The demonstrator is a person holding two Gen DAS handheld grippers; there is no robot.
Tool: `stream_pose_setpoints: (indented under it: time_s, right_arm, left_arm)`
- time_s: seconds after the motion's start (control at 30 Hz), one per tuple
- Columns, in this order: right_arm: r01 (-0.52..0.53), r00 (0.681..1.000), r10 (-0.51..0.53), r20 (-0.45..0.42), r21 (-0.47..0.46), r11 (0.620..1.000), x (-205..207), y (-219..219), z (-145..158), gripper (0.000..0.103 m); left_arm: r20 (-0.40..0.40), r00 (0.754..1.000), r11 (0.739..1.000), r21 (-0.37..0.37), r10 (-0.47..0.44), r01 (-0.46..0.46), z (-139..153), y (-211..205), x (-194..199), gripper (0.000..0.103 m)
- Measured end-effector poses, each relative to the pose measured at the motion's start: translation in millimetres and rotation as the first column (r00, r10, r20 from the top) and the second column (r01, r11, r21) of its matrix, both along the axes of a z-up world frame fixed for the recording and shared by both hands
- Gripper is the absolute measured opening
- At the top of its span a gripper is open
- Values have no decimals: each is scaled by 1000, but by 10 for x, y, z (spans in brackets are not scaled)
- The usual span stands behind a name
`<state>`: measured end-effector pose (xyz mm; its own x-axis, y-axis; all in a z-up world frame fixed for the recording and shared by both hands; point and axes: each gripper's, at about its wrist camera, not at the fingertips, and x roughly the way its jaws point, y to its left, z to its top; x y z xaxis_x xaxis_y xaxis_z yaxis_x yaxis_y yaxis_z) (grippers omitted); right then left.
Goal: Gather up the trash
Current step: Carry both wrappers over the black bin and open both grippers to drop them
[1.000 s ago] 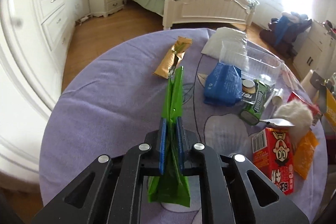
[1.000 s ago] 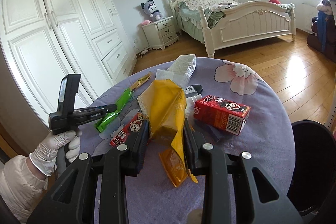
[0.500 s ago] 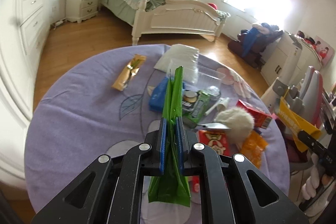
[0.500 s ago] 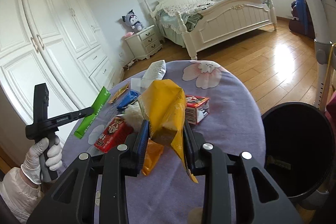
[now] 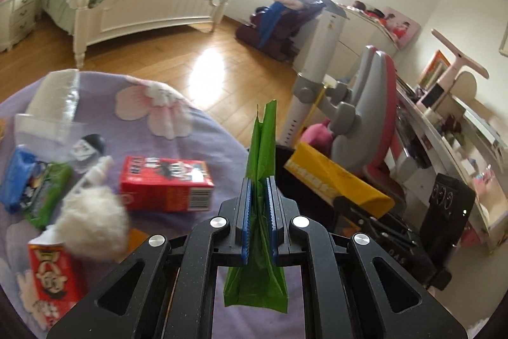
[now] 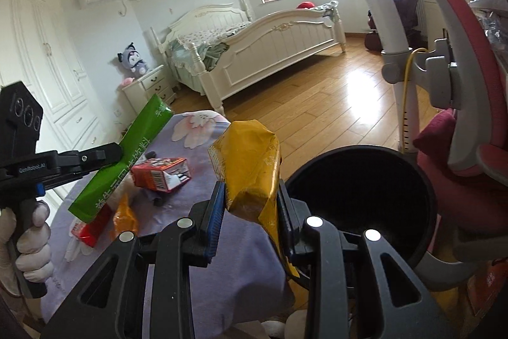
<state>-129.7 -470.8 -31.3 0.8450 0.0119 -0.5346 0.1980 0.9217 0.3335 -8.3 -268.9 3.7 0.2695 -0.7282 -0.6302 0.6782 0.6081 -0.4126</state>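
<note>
Two tongs, one in each of my hands, each clamped on a piece of trash. My left tongs (image 5: 258,205) pinch a long green wrapper (image 5: 262,148) near its middle, so both ends stick out stiffly, edge on. My right tongs (image 6: 250,208) squeeze a crumpled yellow bag (image 6: 249,167), which bulges above the pads and trails a loose flap below. Both pieces look light, thin and crinkly, and probably slippery, so I judge a firm pinch across the flat middle works best. Just beyond the right tongs sits a round black bin (image 6: 362,199), beside the purple-clothed table (image 6: 197,180). Left on the cloth are a red carton (image 5: 165,183), a white fluffy ball (image 5: 92,224) and other wrappers.
</note>
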Motion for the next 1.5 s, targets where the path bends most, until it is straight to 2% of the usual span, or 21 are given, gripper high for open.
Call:
stream_pose_setpoints:
  time_s: [0.17, 0.4, 0.53, 1.1, 1.17, 1.2, 1.23, 1.27, 1.3, 1.37, 1.5]
  right_arm:
    - [55, 998, -54, -21, 14, 998, -35, -208, -145, 31]
    - [105, 993, -104, -59, 23, 994, -47, -432, -347, 31]
    - [118, 990, -116, -83, 22, 993, -51, -515, -462, 31]
    - [133, 981, -127, -147, 26, 991, 11, -741, -677, 34]
    - [132, 981, -127, -146, 22, 991, 28, -766, -676, 36]
    - [133, 980, -130, -150, 14, 991, 43, -778, -675, 41]
    - [134, 979, -131, -157, 8, 991, 55, -789, -673, 47]
    - [136, 978, -133, -158, 7, 991, 53, -794, -667, 61]
    - [140, 979, -137, -153, 4, 990, 38, -799, -654, 71]
    - [151, 979, -151, -139, -8, 988, -12, -802, -623, 77]
    - [150, 980, -150, -127, -14, 989, -90, -750, -564, 77]
  left_arm:
    - [-6, 996, 995, 42, -87, 87, -169, -587, -160, 10]
    - [-48, 988, 985, 90, -146, 150, -480, -1076, -180, 10]
    - [-97, 982, 980, 93, -165, 174, -601, -1235, -149, 10]
    - [-131, 976, 976, 112, -174, 189, -766, -1621, -109, 12]
    - [-122, 978, 976, 120, -168, 183, -756, -1648, -97, 21]
    - [-112, 980, 976, 129, -162, 176, -745, -1670, -93, 27]
    - [-103, 981, 975, 134, -162, 175, -727, -1682, -91, 41]
    - [-92, 982, 975, 132, -165, 176, -703, -1677, -91, 48]
    - [-76, 983, 976, 129, -165, 174, -663, -1660, -99, 51]
    - [-46, 986, 979, 119, -160, 165, -573, -1593, -119, 64]
    - [-15, 992, 988, 86, -127, 128, -390, -1352, -130, 68]
